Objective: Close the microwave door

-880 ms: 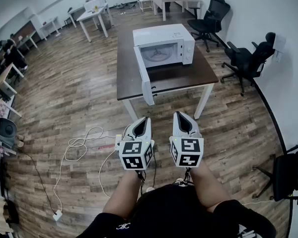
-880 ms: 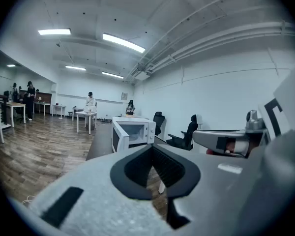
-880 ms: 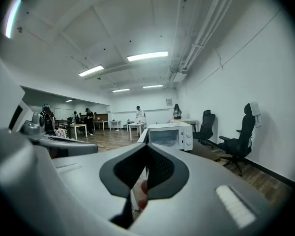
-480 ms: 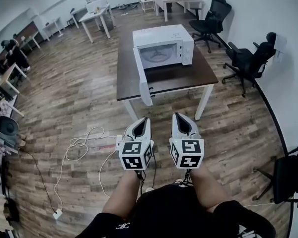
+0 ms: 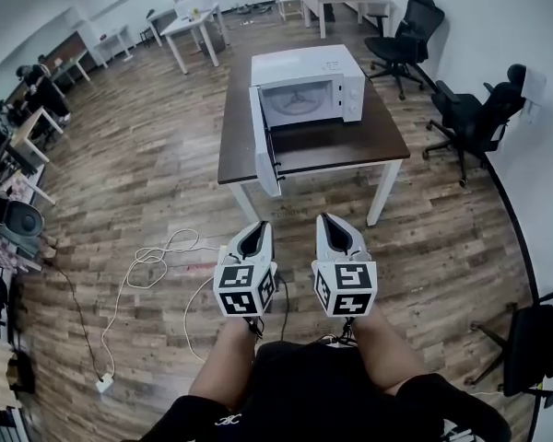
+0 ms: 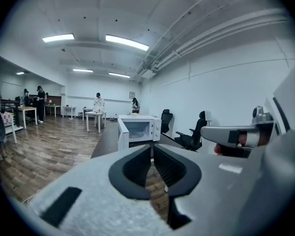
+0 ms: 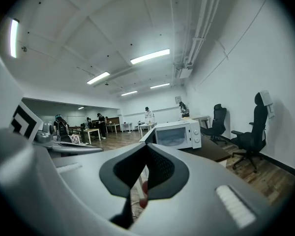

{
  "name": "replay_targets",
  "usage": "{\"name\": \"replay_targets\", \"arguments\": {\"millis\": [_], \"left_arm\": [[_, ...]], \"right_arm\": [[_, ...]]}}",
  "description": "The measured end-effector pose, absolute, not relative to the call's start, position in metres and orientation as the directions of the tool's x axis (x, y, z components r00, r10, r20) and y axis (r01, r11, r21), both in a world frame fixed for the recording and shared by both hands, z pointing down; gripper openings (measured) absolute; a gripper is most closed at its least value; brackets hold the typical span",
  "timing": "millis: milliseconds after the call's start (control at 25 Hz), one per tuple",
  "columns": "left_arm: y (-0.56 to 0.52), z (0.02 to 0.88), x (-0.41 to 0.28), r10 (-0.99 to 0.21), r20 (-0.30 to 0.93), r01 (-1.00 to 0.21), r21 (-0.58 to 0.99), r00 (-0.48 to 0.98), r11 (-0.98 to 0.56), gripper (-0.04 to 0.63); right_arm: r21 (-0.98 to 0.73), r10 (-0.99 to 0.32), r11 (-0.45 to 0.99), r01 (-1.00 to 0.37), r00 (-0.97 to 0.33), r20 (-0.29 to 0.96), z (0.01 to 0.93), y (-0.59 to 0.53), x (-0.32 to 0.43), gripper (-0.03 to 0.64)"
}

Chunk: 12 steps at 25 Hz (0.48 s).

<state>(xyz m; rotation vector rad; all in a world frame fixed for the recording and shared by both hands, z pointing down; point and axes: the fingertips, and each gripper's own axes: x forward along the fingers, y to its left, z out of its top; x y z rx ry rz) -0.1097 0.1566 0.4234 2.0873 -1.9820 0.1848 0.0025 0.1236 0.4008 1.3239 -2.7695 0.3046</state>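
Note:
A white microwave stands on a dark brown table ahead of me. Its door is swung wide open toward me at the left side. It also shows far off in the left gripper view as microwave and in the right gripper view as microwave. My left gripper and right gripper are held side by side over the wood floor, well short of the table. Both have their jaws together with nothing between them.
Black office chairs stand right of the table by the white wall. White cables lie on the floor at my left. More desks and people are at the room's far end and left side.
The view has shifted a little closer to the table; both grippers keep their pose side by side. The microwave door is still open.

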Motion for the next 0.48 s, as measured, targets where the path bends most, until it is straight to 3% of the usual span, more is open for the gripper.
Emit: {"name": "replay_targets", "arguments": {"millis": [480], "left_arm": [[0.140,0.430,-0.108,-0.964,0.266,-0.997,0.076,0.012,0.009,0.034]], "right_arm": [[-0.155,-0.711,0.668,-0.728,-0.686,0.154,0.412,0.101,0.009,0.008]]}}
